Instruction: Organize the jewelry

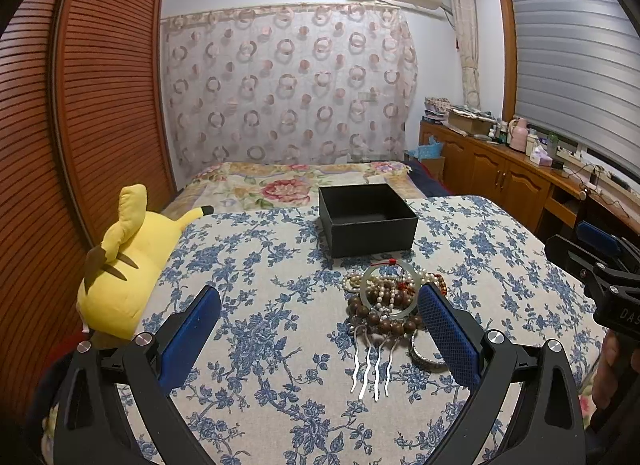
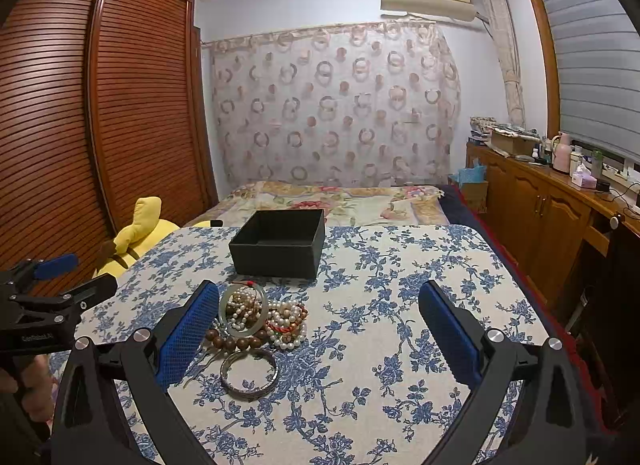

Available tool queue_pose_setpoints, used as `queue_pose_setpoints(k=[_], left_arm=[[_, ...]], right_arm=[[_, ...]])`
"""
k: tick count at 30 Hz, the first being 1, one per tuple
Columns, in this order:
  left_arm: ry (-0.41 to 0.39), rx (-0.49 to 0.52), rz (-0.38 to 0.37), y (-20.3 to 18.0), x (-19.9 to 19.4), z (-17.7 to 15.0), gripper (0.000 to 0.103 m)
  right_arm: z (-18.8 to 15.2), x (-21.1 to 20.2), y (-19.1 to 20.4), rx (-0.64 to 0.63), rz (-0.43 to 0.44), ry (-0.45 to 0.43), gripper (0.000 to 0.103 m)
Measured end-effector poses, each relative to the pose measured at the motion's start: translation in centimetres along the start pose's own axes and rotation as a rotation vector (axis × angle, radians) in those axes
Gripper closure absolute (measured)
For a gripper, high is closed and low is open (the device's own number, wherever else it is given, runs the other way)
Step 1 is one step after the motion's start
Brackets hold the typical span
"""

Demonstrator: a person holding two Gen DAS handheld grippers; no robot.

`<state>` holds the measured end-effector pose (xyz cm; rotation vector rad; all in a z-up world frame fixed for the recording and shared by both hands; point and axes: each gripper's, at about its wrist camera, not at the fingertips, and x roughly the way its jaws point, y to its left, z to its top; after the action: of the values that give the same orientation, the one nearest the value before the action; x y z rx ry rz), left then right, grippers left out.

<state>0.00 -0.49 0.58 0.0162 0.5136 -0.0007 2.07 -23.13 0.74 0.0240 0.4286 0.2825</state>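
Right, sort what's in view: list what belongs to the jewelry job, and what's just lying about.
For the job:
- black box, open and empty
- jade bangle
- pearl strands
- wooden bead bracelet
- silver hair comb
- silver bangle
- left hand-held gripper, open
- right hand-held gripper, open

Just lying about:
- yellow plush toy
- pink flask
- tissue box

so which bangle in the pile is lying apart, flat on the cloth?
The silver metal bangle, alone at the near edge of the pile. The pale jade bangle rests on top of the bead strands.
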Motion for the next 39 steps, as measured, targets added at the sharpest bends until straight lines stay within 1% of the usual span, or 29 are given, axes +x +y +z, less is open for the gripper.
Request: queue_pose_setpoints(k=[5,7,39], left_arm=[[0.002,0.002,0.001,-0.31,0.11,0.39,0.008],[-0.003,-0.001,0.001,0.12,-0.04,-0.18,0.008],[-0.008,0.002,-0.002,-0.27,-0.41,-0.10,0.008]], right_arm=[[0.06,0.01,0.08,0.000,0.000,0.001,0.002],[0.08,0.01,0.11,0.000,0.000,0.000,0.002],[0.03,-0.07,-0.11,0.001,-0.001,0.003,0.002]])
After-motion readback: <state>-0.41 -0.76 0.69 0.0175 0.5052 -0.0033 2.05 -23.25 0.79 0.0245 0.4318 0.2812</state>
